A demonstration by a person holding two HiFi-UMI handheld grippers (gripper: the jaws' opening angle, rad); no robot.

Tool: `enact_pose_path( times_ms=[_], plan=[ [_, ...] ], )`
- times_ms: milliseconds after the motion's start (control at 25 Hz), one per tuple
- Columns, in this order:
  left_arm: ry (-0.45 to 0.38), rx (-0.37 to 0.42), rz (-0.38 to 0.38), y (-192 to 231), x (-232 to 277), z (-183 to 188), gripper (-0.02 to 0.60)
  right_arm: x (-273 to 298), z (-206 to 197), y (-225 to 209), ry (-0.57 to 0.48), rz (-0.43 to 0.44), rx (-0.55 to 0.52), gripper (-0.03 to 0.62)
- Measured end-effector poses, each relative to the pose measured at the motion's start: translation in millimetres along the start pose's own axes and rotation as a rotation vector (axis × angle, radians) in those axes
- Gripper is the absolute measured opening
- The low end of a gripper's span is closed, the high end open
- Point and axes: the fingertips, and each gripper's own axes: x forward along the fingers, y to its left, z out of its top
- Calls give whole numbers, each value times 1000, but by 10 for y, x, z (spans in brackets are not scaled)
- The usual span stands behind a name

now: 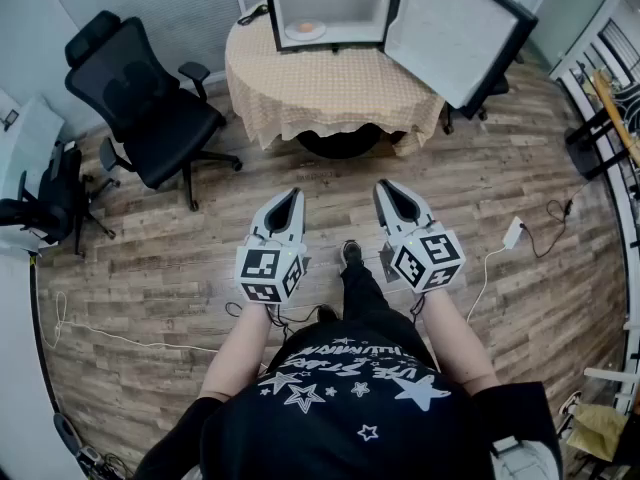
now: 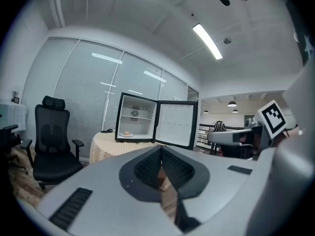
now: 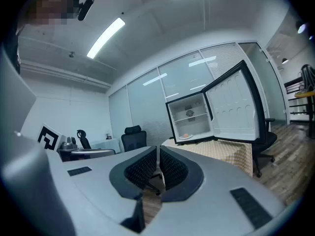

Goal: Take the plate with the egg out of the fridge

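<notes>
A small fridge [image 1: 330, 8] stands on a round table [image 1: 330, 93] with a checked cloth, its door [image 1: 455, 33] swung wide to the right. On the fridge floor lies a white plate with an egg [image 1: 305, 31], which the gripper views also show as the plate [image 2: 127, 134] and plate [image 3: 185, 136]. My left gripper [image 1: 293, 196] and right gripper [image 1: 388, 187] hover side by side over the wooden floor, well short of the table. Both are shut and hold nothing.
A black office chair [image 1: 150, 108] stands left of the table, another chair [image 1: 40, 203] at the far left. A white power adapter with its cable [image 1: 513, 232] lies on the floor at right. Racks and railings [image 1: 605, 98] line the right side.
</notes>
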Motion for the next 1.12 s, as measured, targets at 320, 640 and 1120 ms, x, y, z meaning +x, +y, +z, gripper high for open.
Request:
enact_pose_path(
  times_ms=[320,640,1120],
  plan=[
    [2,-1,18,75,10,0,9,36,-16,-39,1,-25,10,38],
    [13,-22,24,108,29,-40,9,86,-60,-87,8,-36,21,38],
    [22,-61,45,185,301,-100,9,227,-41,-528,-48,-98,82,38]
  ],
)
